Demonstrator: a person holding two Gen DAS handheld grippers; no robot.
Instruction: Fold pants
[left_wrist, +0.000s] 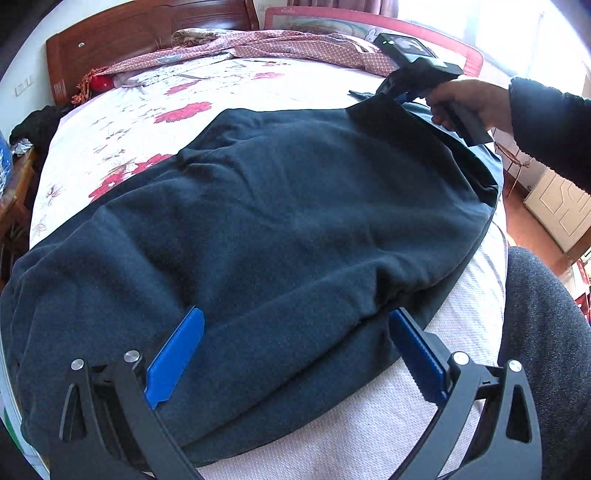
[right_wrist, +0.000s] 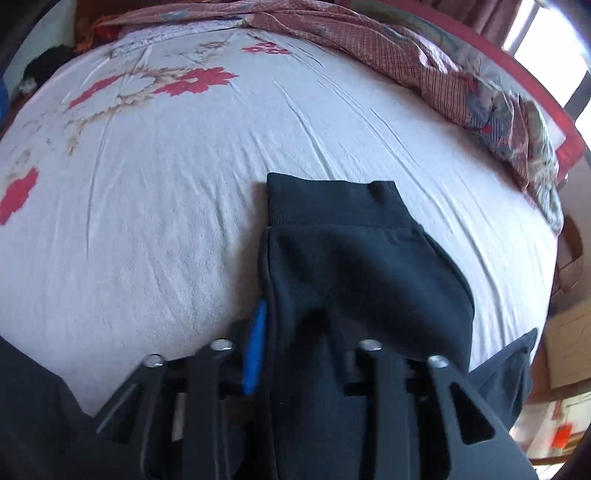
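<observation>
Nearest the left wrist lens, the left gripper (left_wrist: 295, 354) hovers with its blue pads (left_wrist: 173, 354) spread wide, holding nothing, poised just over the near edge of the dark navy pants (left_wrist: 277, 206). The pants lie across the floral bed sheet (left_wrist: 147, 110), their long axis running from about 7 o'clock up toward 1 o'clock in the left wrist view. At 1 o'clock, the right gripper (left_wrist: 397, 94), held by the person's right hand (left_wrist: 465, 103), has the far end pinched and lifted a little.

In the right wrist view, that right gripper (right_wrist: 291, 332) is clamped on the fabric; one blue pad (right_wrist: 255, 347) shows at the left, the other is buried under cloth. The ribbed cuffs (right_wrist: 332, 203) point to 12 o'clock, away from the camera, toward the rumpled quilt (right_wrist: 461, 74).

The step in hand looks like carrying the cuff end over toward the waist. To do it well, the left gripper should take hold of, or pin, the near edge so the body does not slide, while the right keeps both layers together and travels straight along the long axis, laying edges flush
</observation>
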